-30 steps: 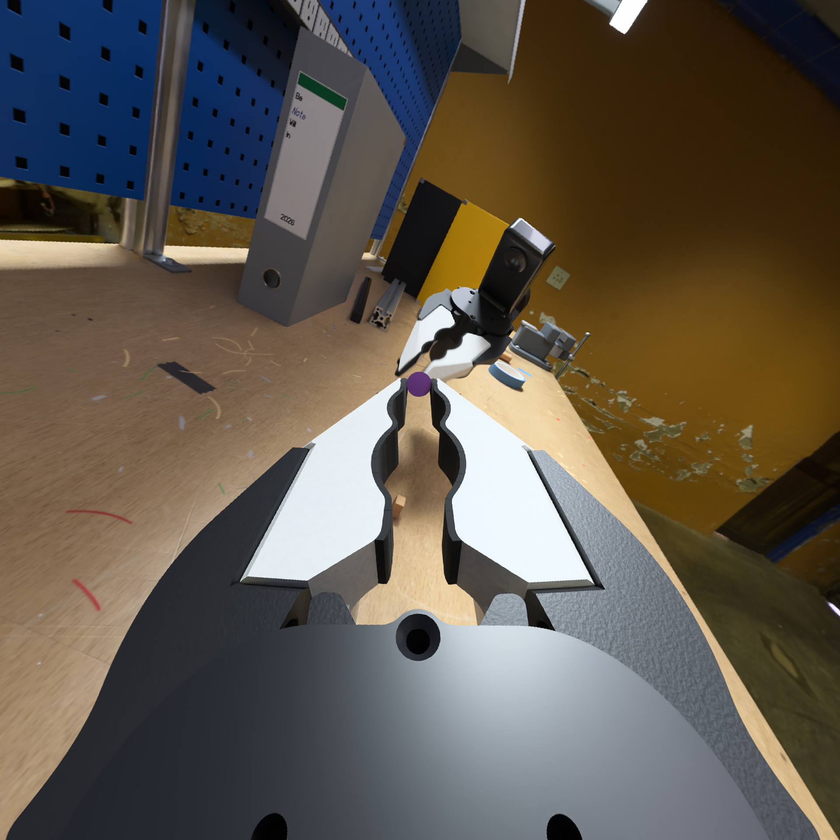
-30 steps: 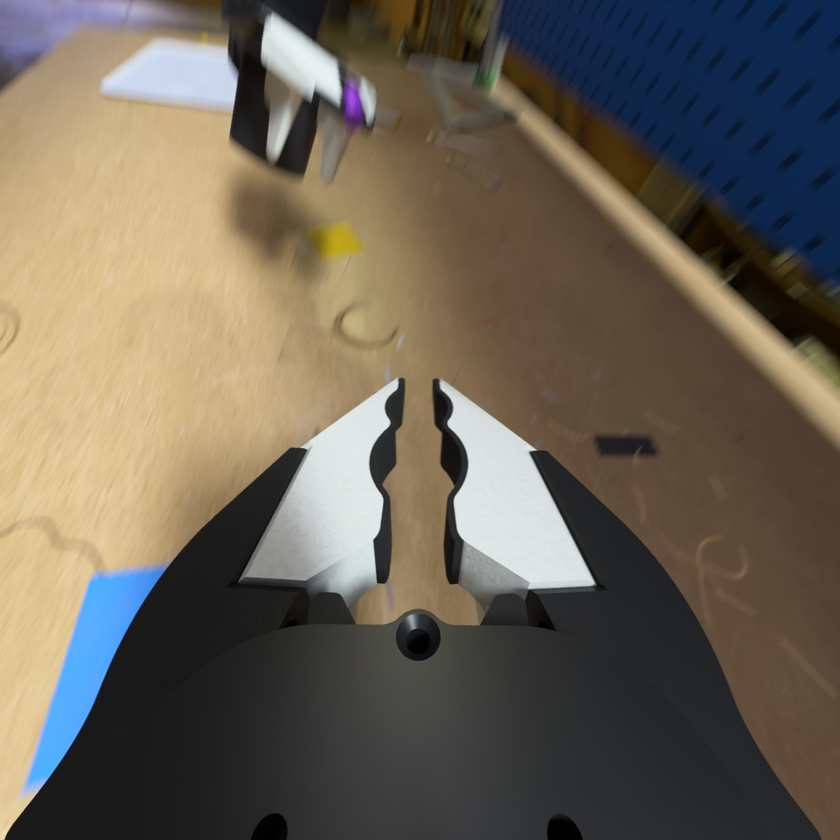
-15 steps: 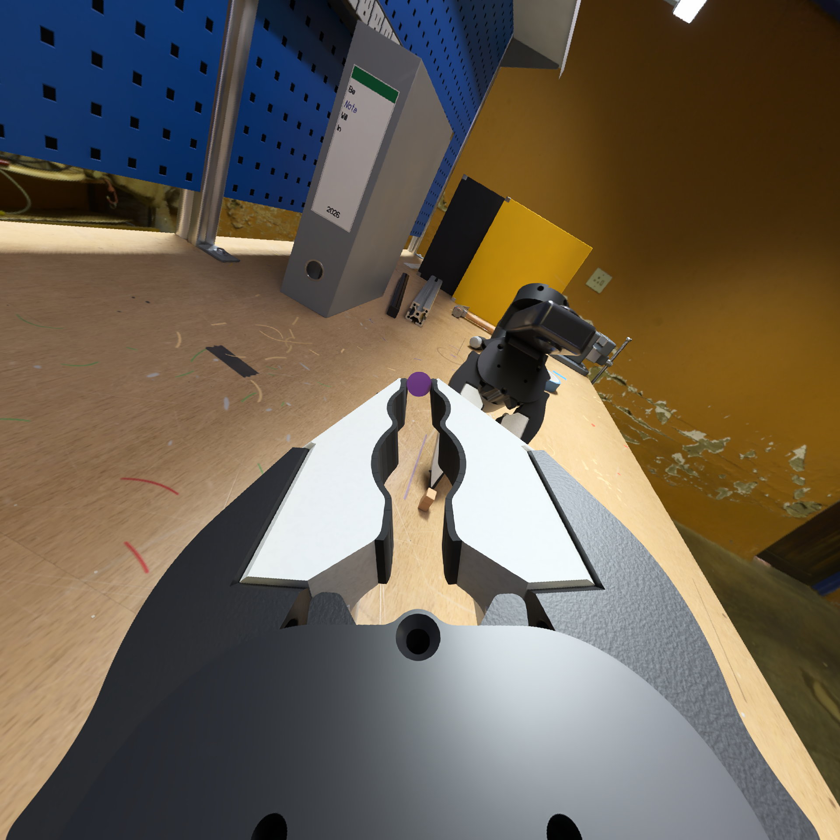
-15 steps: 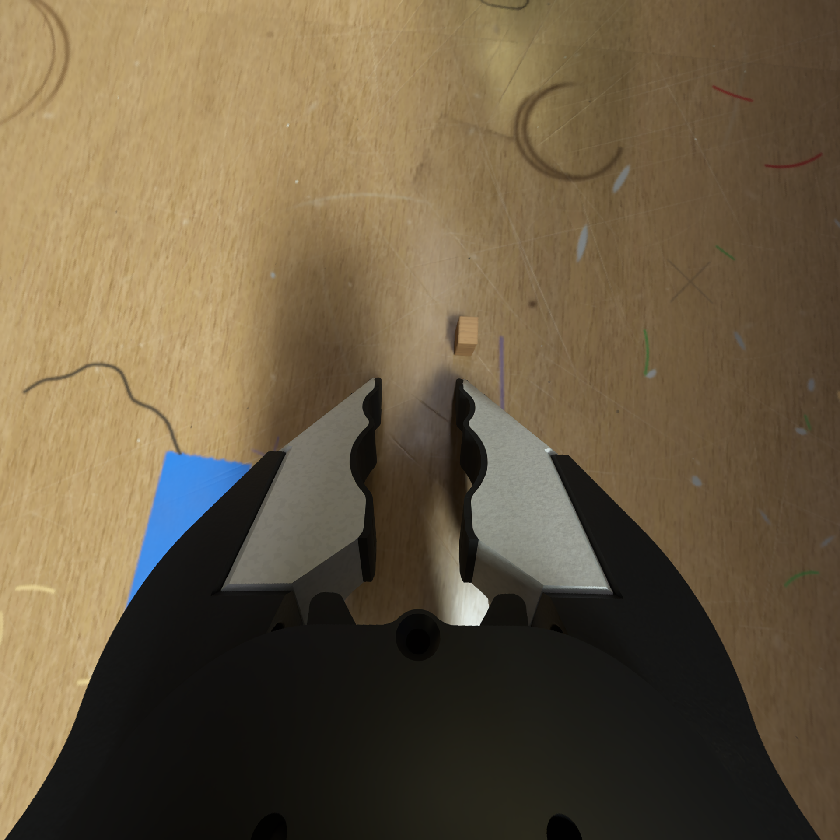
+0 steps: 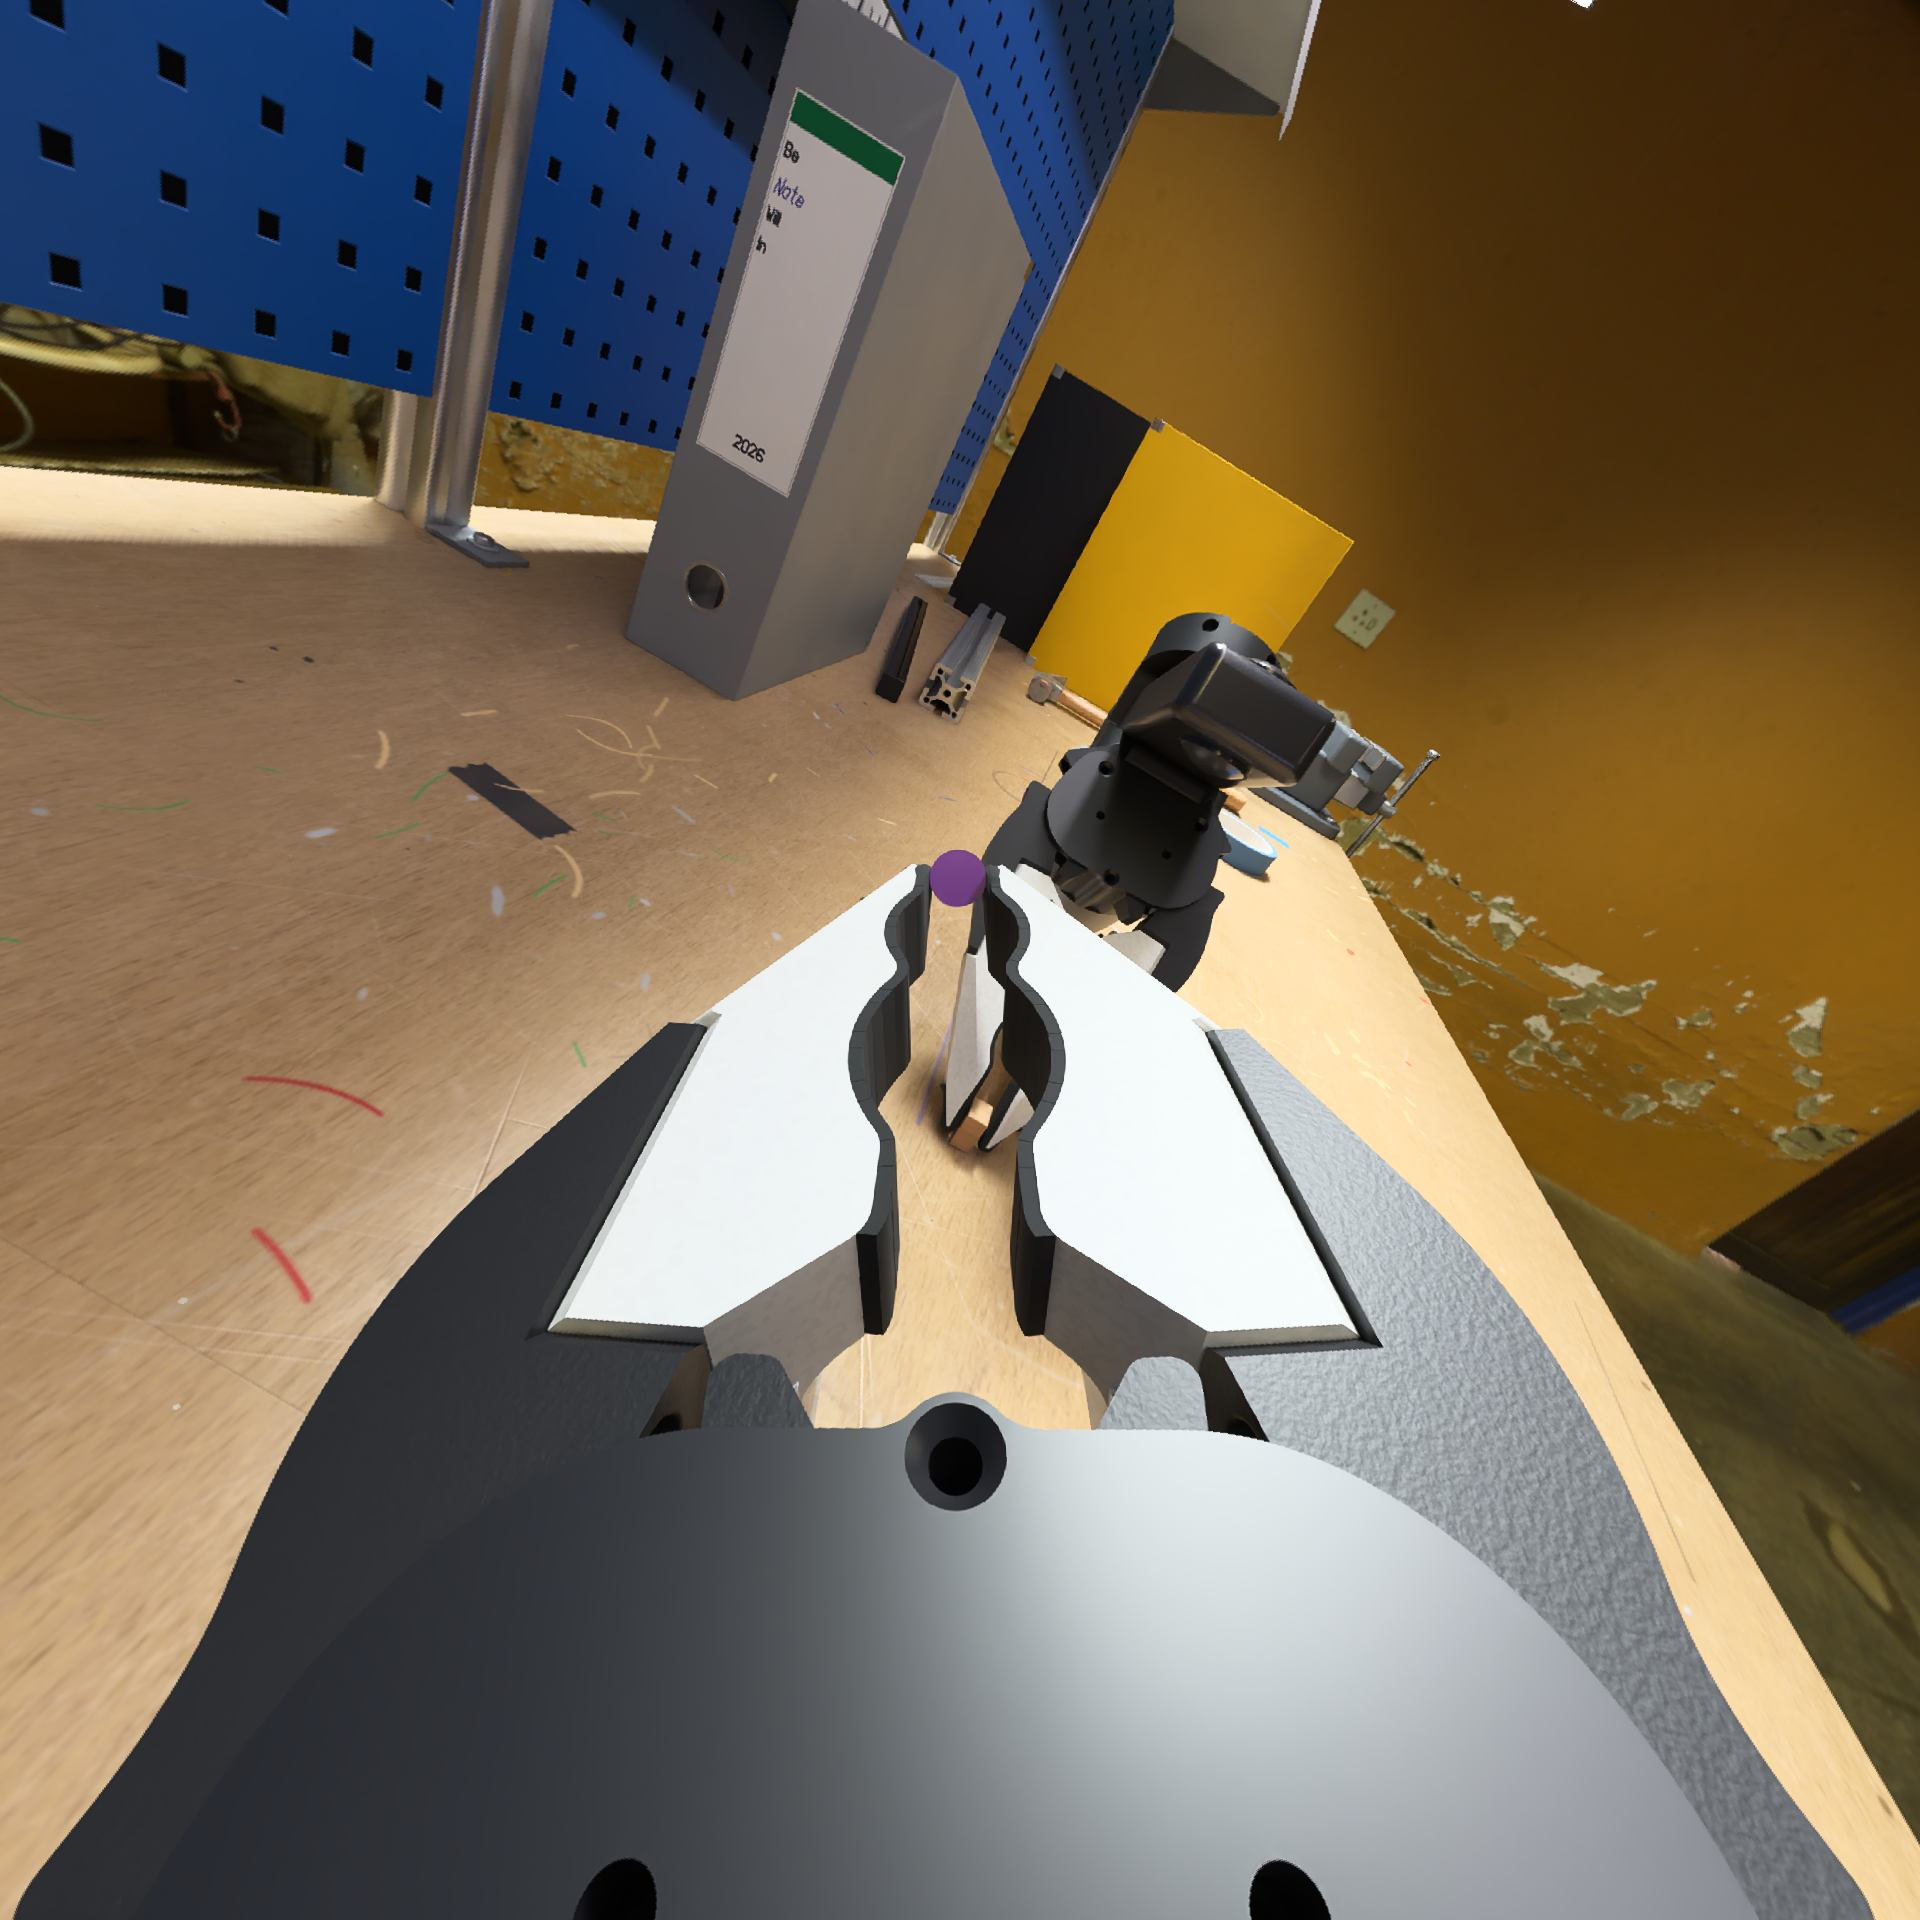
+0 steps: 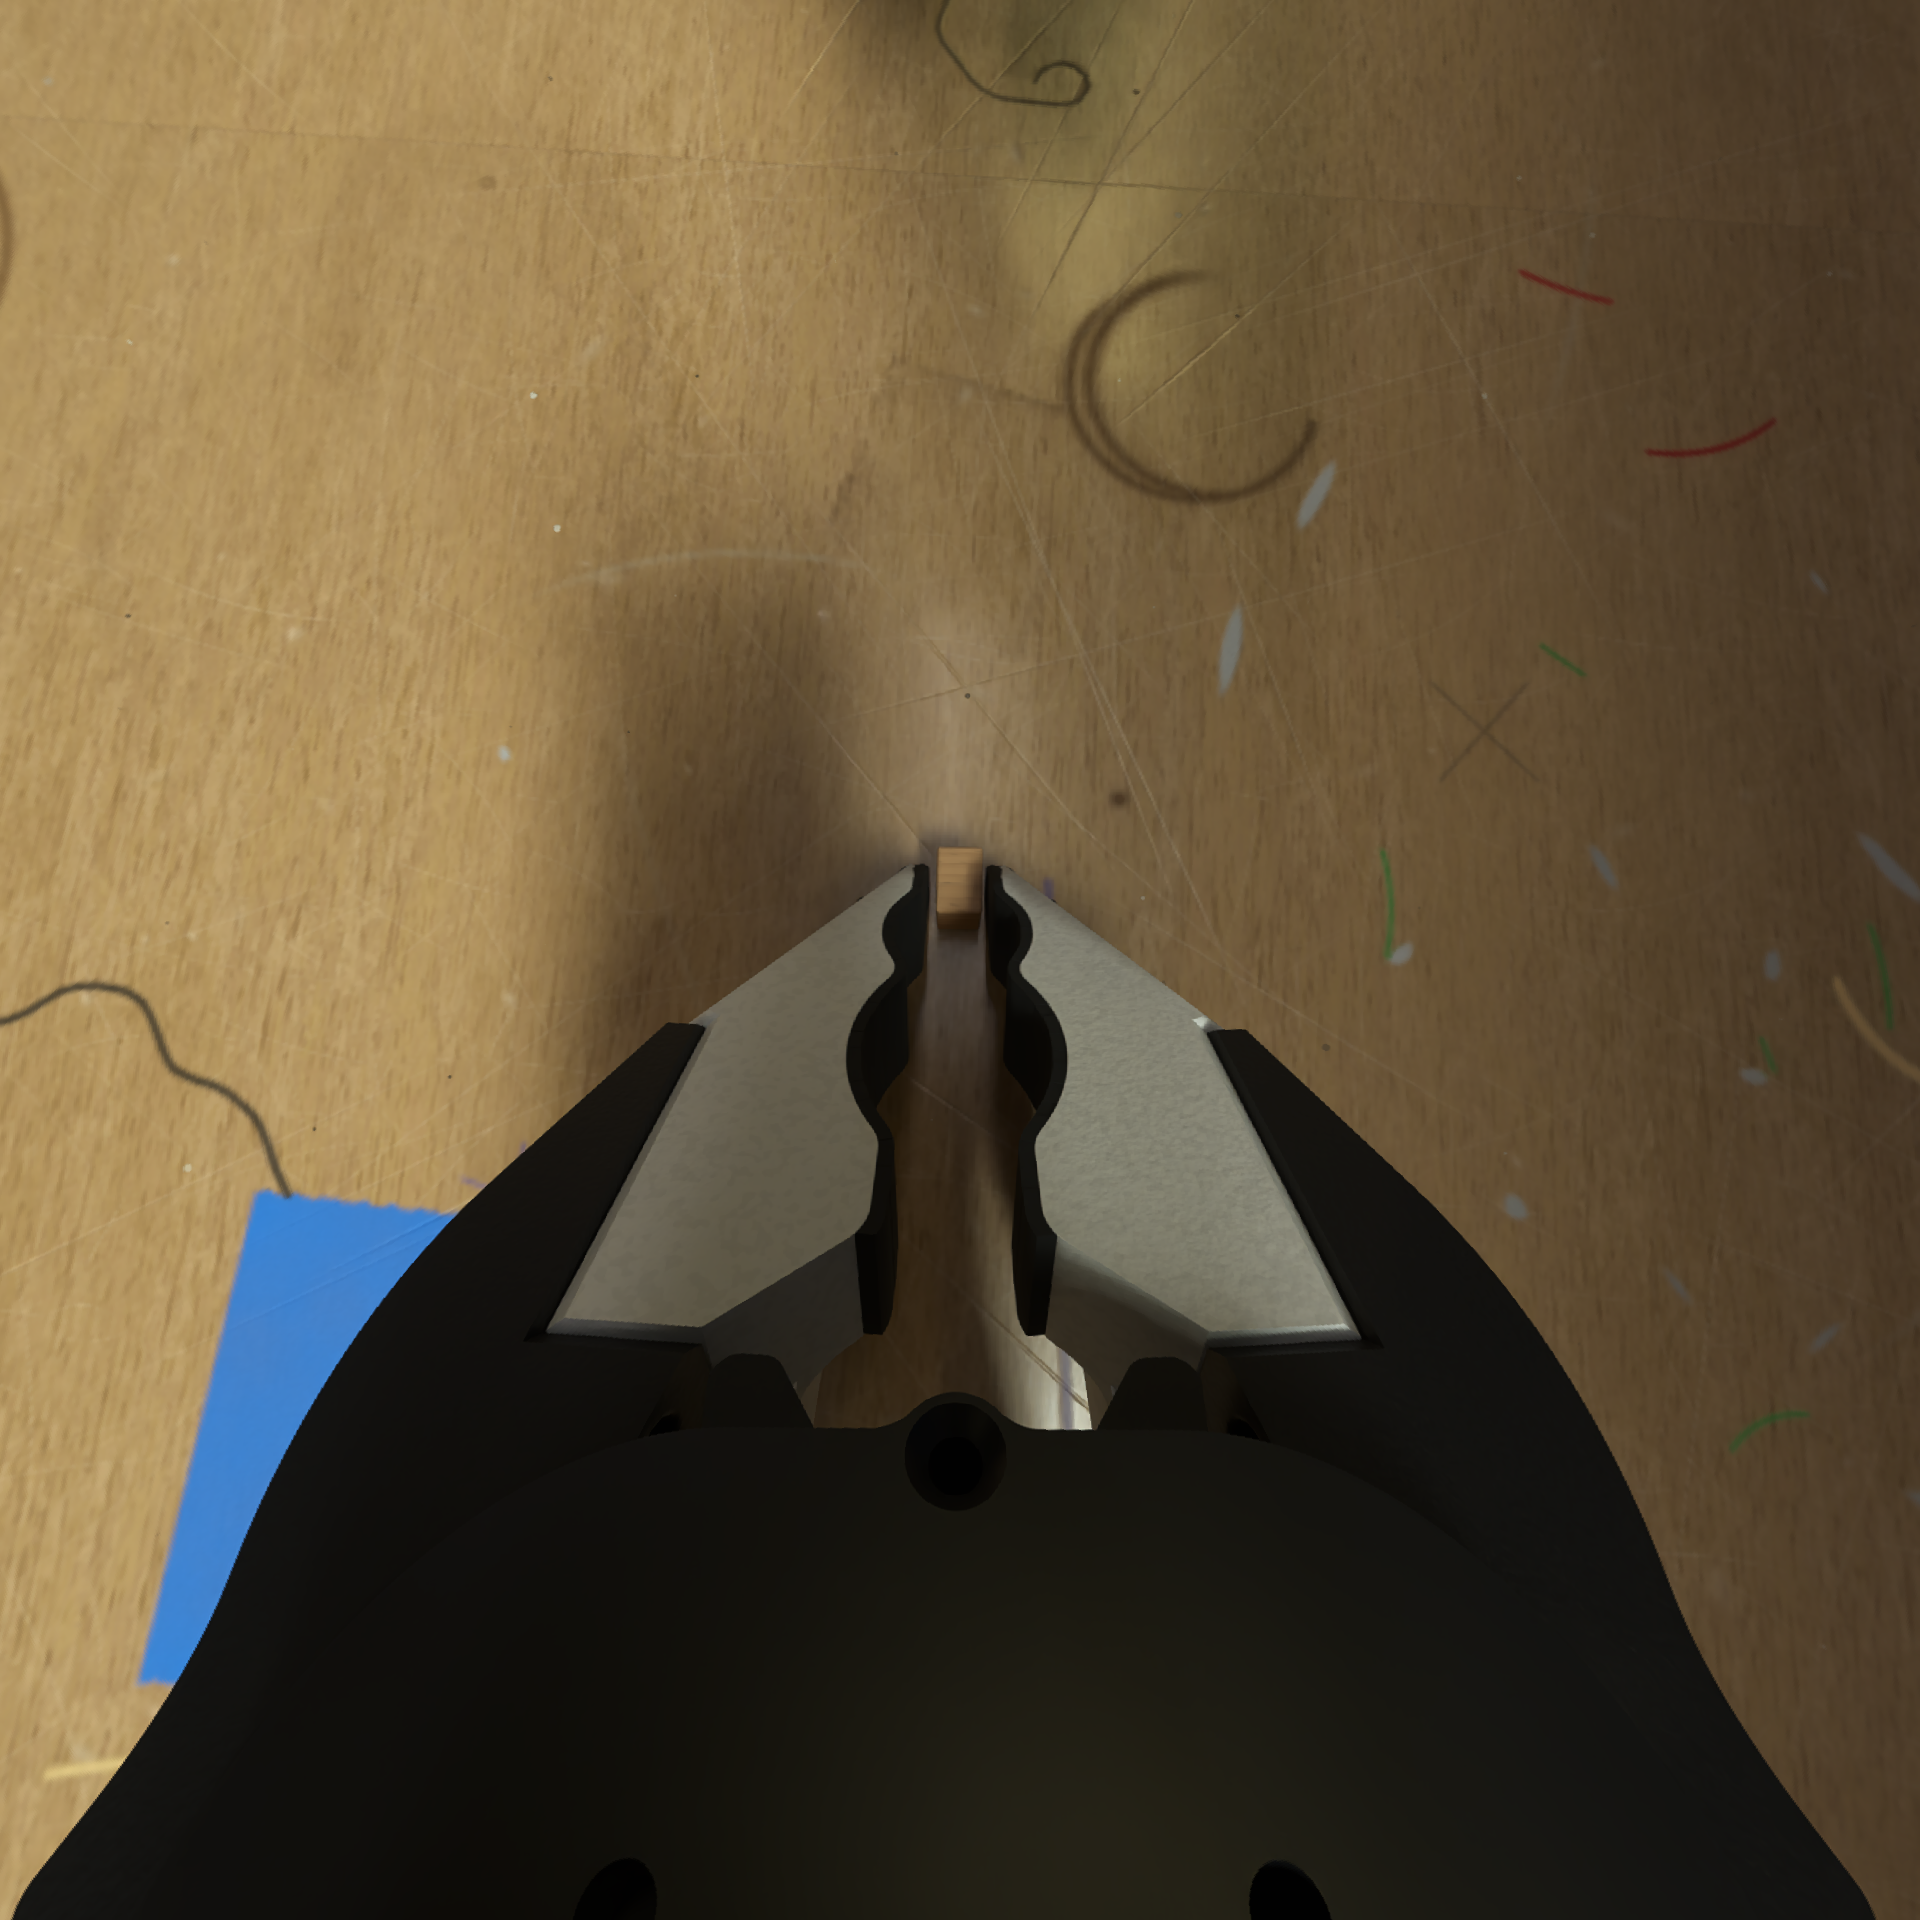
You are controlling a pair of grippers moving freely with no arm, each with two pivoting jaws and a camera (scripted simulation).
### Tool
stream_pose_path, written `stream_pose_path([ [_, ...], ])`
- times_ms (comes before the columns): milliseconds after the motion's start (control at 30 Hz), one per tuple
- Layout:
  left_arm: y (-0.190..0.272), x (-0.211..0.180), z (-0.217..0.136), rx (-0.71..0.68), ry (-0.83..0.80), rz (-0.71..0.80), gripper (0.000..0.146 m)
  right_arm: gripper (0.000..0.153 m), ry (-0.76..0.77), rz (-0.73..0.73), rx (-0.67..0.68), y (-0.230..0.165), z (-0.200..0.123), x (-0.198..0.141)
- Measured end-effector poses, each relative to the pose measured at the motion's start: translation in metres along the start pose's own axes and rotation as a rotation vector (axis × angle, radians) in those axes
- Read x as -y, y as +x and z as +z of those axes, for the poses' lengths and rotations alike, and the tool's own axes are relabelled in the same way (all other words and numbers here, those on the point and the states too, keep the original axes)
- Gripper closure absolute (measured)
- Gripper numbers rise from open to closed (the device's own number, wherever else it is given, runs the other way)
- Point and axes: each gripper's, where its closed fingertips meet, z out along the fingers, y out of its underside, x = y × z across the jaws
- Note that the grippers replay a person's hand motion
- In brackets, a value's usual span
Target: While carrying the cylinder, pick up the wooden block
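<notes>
Purple marks the cylinder, pinched at the very tips of the left gripper, whose jaws are narrowed onto it above the bench. Beyond those tips the black right gripper points steeply down at the bench, its white fingers reaching the surface. The wooden block sits between the right gripper's tips, and the jaws stand narrow with a tip close on each side; whether they press it or it has left the bench cannot be told. From the left wrist view the block shows low at the bench between those fingers. A grey binder stands upright before the blue pegboard. A blue sheet lies flat beside the right gripper's body.
</notes>
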Motion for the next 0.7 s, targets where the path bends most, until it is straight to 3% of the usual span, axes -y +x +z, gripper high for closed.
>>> stream_pose_path([
  [133,0.0,0.001,-0.001,0.002,0.003,0.002,0.136,0.145,-0.006,-0.031,-0.001,-0.001,-0.002,0.0],
  [233,0.0,0.007,-0.004,0.009,0.026,0.01,0.136,0.145,0.113,-0.028,-0.03,0.007,-0.02,0.019],
  [333,-0.001,0.018,-0.011,0.032,0.064,0.035,0.136,0.145,0.37,0.001,-0.273,0.058,-0.075,0.064],
  [433,-0.007,0.035,-0.023,0.086,0.125,0.081,0.136,0.145,0.606,0.146,-0.565,0.129,-0.139,0.093],
  [467,-0.01,0.042,-0.029,0.124,0.15,0.106,0.136,0.145,0.634,0.199,-0.588,0.149,-0.146,0.094],
  [567,-0.027,0.064,-0.055,0.316,0.188,0.191,0.136,0.145,0.406,0.309,-0.539,0.203,-0.116,0.065],
  [700,-0.05,0.088,-0.106,0.608,0.098,0.266,0.136,0.145,0.056,0.272,-0.413,0.239,-0.058,0.02],
])
